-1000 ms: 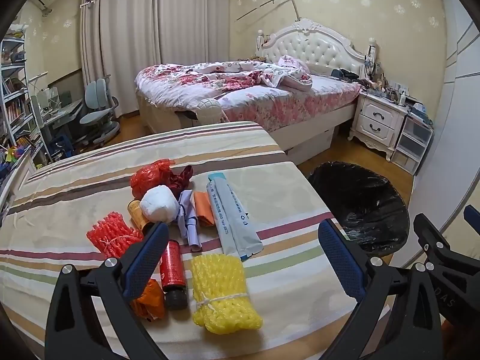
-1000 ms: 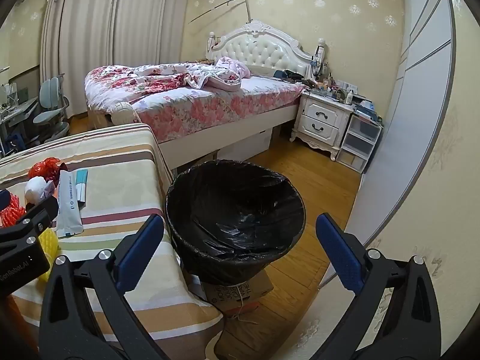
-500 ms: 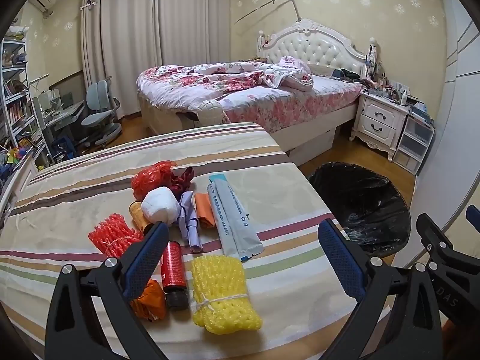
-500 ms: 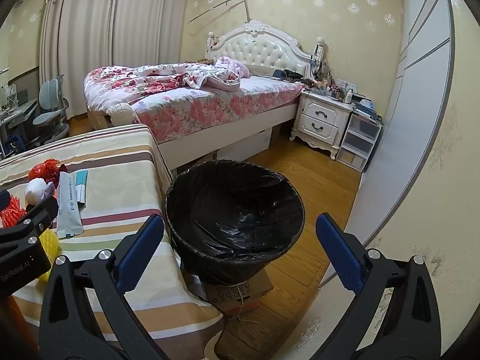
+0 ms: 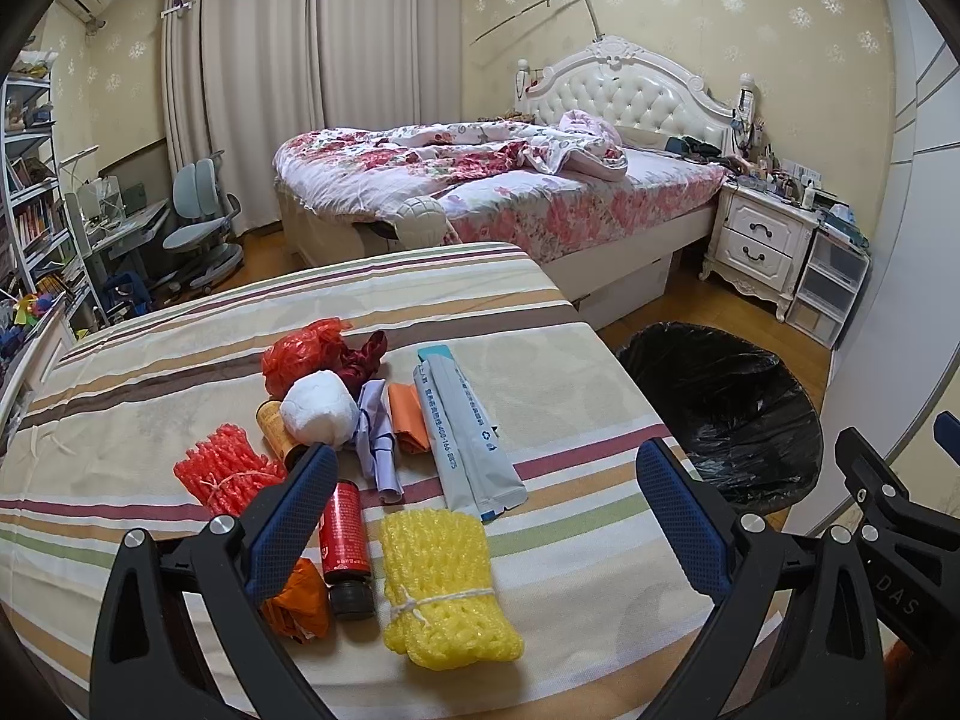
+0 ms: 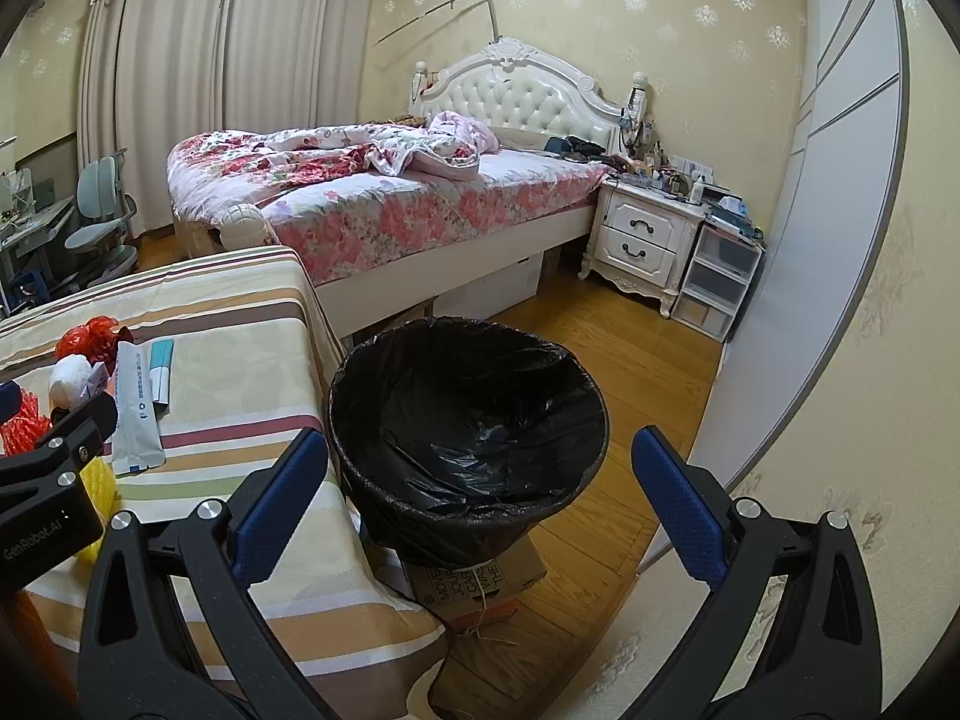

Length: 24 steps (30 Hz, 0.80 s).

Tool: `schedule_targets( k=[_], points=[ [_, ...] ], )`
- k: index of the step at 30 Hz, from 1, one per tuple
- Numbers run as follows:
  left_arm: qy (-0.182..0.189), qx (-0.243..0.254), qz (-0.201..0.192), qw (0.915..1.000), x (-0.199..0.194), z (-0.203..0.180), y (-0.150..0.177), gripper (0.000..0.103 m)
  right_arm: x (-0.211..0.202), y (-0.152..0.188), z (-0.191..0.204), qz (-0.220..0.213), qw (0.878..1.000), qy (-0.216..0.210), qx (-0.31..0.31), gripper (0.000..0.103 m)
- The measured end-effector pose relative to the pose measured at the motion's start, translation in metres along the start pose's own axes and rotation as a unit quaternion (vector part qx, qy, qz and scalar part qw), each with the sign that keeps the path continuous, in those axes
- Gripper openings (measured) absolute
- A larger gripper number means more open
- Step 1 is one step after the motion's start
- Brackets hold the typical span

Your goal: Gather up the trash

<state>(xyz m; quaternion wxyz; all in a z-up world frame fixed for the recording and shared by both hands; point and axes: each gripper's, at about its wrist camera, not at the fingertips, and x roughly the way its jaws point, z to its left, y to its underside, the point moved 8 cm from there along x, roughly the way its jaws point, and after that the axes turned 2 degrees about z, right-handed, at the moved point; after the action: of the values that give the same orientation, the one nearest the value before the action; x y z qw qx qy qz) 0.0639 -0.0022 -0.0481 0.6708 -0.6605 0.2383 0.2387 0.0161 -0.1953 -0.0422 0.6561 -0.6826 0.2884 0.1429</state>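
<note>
A floral-quilted bed [image 5: 498,192] with a tufted white headboard fills the back of the room, and in front of it stands a table under a striped cloth [image 5: 180,324] that carries all of the trash. Just off the table's right edge, a bin lined with a black bag [image 6: 468,414] sits on a cardboard box [image 6: 480,582] on the wooden floor; it looks to hold nothing but the crumpled liner. The left gripper [image 5: 486,480] hovers low over the near part of the table with its blue-padded jaws spread wide and nothing between them. The right gripper [image 6: 480,468] hangs in front of the bin, likewise spread wide and holding nothing. On the cloth, the longest piece is a pale blue-grey pouch [image 5: 468,438] lying lengthwise, with a yellow foam net sleeve [image 5: 444,588] tied with string nearest the camera. A red foam net sleeve [image 5: 228,474] lies to the left, and a crumpled red plastic bag [image 5: 300,354] sits at the far end of the heap, touching a white paper ball [image 5: 318,408]. A small red bottle with a dark cap [image 5: 345,540] lies between the two foam sleeves, next to an orange wrapper [image 5: 300,600] partly hidden by the left finger. Rolled lilac paper [image 5: 378,444] and a folded orange scrap [image 5: 408,420] lie between the ball and the pouch.
</note>
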Motion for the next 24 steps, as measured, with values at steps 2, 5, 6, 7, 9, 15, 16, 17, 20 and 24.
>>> schedule_targets(
  k=[2, 5, 6, 7, 9, 15, 16, 17, 20, 24],
  points=[
    [0.0, 0.001, 0.0, 1.0, -0.0003, -0.0001, 0.0, 0.097, 0.0002, 0.0001, 0.0, 0.0, 1.0, 0.0, 0.0, 0.099],
    [0.0, 0.0, 0.001, 1.0, 0.0008, 0.0, 0.0006, 0.097, 0.0006, 0.0002, -0.0001, 0.0, 1.0, 0.0, 0.0, 0.099],
    [0.0, -0.001, 0.001, 1.0, 0.0011, 0.0002, 0.0008, 0.097, 0.0007, 0.0003, -0.0001, 0.0, 1.0, 0.0, 0.0, 0.099],
    [0.0, 0.0, 0.001, 1.0, 0.0011, -0.0001, 0.0008, 0.097, 0.0008, 0.0004, 0.0, 0.0, 1.0, 0.0, 0.0, 0.099],
    [-0.001, 0.001, 0.0, 1.0, 0.0015, 0.0, 0.001, 0.097, 0.0011, 0.0006, -0.0002, 0.0, 1.0, 0.0, 0.0, 0.099],
    [0.0, 0.0, 0.002, 1.0, 0.0025, 0.0003, 0.0027, 0.097, 0.002, 0.0011, -0.0005, 0.001, 1.0, 0.0, 0.0, 0.099],
    [0.0, 0.0, 0.002, 1.0, 0.0027, 0.0003, 0.0028, 0.097, 0.0021, 0.0011, -0.0006, 0.001, 1.0, 0.0, 0.0, 0.099],
    [0.0, 0.0, 0.002, 1.0, 0.0026, 0.0002, 0.0026, 0.097, 0.0021, 0.0012, -0.0006, 0.001, 1.0, 0.0, 0.0, 0.099],
    [0.0, 0.0, 0.002, 1.0, 0.0027, 0.0002, 0.0026, 0.097, 0.0022, 0.0014, -0.0009, 0.001, 1.0, 0.0, 0.0, 0.099],
    [0.0, 0.0, 0.003, 1.0, 0.0027, 0.0002, 0.0024, 0.097, 0.0023, 0.0017, -0.0013, 0.002, 1.0, 0.0, 0.0, 0.099]
  ],
)
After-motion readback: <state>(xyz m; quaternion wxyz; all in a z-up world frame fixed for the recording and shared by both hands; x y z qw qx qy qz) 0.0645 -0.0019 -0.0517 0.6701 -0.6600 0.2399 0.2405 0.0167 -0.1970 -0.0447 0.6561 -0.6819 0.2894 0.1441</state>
